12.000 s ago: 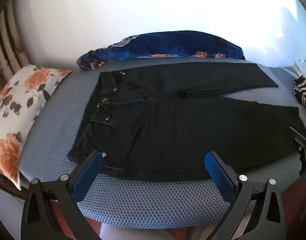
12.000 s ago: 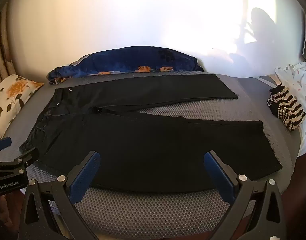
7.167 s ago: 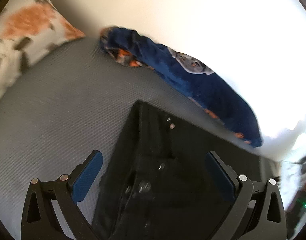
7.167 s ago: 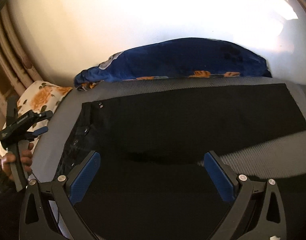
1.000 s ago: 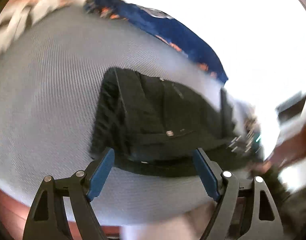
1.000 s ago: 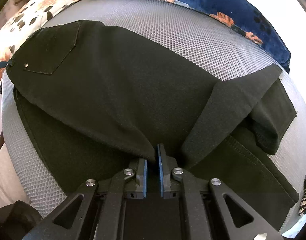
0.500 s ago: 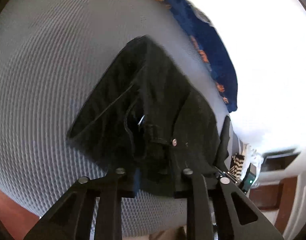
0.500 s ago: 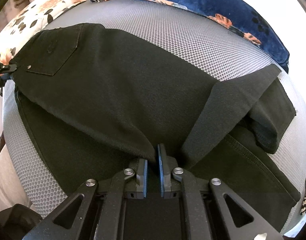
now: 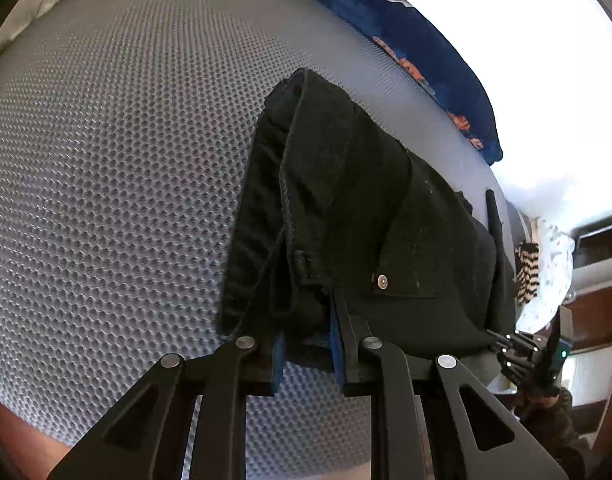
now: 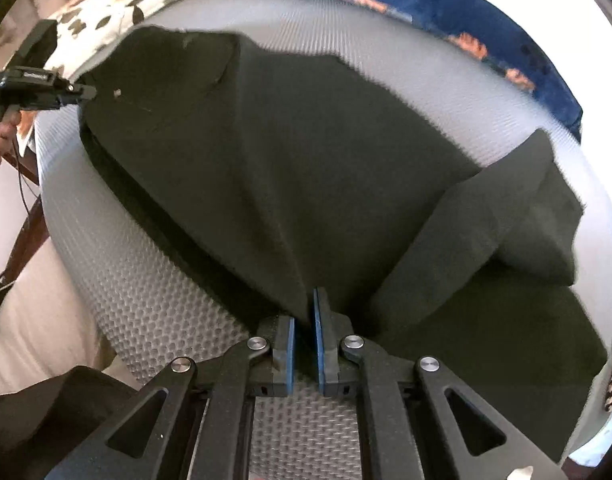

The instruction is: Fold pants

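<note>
Left gripper (image 9: 306,344): clamped on waistband corner of black pants (image 9: 386,208), jaws just closed on the fabric
Right gripper (image 10: 304,332): clenched on pinched fold of a leg
Pants: spread on grey mesh cushion (image 9: 105,160), legs partly doubled over
Beyond: blue blanket (image 10: 486,12), floral pillow (image 10: 117,0)

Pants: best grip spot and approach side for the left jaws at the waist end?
Grip the pants at the near waistband corner, where the layers bunch into a thick lip. Come from the near edge of the mat, jaws steeply downward: that corner overhangs nothing and faces the person. The left gripper is clamped there already; the right gripper pinches the near fold.
</note>
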### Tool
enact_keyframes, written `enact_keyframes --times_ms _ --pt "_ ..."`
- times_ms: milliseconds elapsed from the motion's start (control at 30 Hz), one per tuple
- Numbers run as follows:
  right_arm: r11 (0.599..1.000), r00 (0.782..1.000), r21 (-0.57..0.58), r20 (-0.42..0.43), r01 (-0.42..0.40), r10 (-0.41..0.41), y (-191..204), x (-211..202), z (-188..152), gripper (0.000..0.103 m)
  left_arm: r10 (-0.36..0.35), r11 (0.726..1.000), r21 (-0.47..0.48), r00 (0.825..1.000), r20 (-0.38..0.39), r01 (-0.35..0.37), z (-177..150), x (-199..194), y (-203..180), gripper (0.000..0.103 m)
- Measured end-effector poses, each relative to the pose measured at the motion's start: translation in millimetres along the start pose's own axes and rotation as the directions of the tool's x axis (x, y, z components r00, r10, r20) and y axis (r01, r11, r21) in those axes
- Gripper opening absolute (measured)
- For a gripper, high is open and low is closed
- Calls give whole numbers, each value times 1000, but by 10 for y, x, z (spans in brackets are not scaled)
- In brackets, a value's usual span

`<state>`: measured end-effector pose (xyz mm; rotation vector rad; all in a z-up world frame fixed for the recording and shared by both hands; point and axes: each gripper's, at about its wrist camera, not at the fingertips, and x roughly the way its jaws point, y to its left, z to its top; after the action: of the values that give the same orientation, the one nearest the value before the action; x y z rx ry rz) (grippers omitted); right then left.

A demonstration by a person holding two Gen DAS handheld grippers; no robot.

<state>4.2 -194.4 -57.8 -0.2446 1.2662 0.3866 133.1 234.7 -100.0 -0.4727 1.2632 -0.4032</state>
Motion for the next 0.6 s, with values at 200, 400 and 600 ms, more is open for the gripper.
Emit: enact_keyframes --times_ms 200,400,600 --pt "996 998 69 1 -57 57 -98 101 -12 9 110 984 132 992 66 -118 -161 13 -174 25" --pt "996 999 76 14 -53 52 -91 41 -8 37 220 954 169 961 169 -249 -357 -158 -400 45" --pt "998 997 46 66 -36 33 -81 -262 -137 40 295 887 259 901 317 -382 -596 -471 -662 46"
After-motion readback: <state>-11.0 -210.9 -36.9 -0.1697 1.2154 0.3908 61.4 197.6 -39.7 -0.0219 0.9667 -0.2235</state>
